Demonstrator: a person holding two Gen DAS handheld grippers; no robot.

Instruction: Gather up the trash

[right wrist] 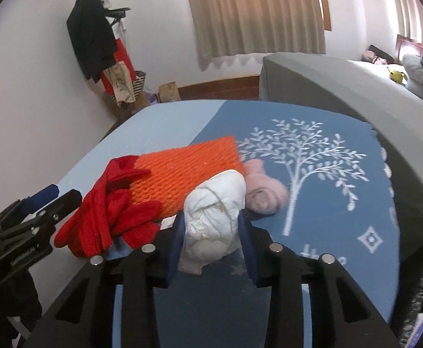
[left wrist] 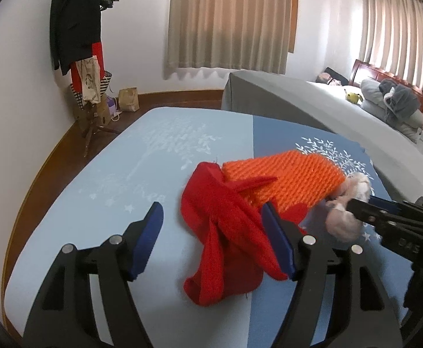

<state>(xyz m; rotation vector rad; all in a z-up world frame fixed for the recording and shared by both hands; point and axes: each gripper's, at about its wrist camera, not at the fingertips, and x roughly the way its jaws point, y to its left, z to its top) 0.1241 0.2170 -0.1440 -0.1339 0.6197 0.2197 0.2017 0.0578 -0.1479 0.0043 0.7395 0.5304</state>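
A white crumpled paper wad (right wrist: pixel 214 217) lies on the blue tree-print table cover (right wrist: pixel 342 217). My right gripper (right wrist: pixel 211 232) is shut on it, a blue pad against each side. From the left wrist view the same wad (left wrist: pixel 342 223) sits in the right gripper (left wrist: pixel 362 207). A pink crumpled wad (right wrist: pixel 262 197) rests just behind it. An orange foam net (left wrist: pixel 284 177) lies flat, with a red knit glove (left wrist: pixel 220 217) overlapping its near end. My left gripper (left wrist: pixel 214 226) stands open; its right finger hovers over the glove, its left over bare cover.
A grey bed (left wrist: pixel 298 101) with pillows and clothes borders the table on the far right. A coat rack (left wrist: pixel 78 29) with dark jackets and a paper bag (left wrist: pixel 129 98) stand by the wall. The pale blue half of the cover (left wrist: pixel 110 174) ends at the left edge.
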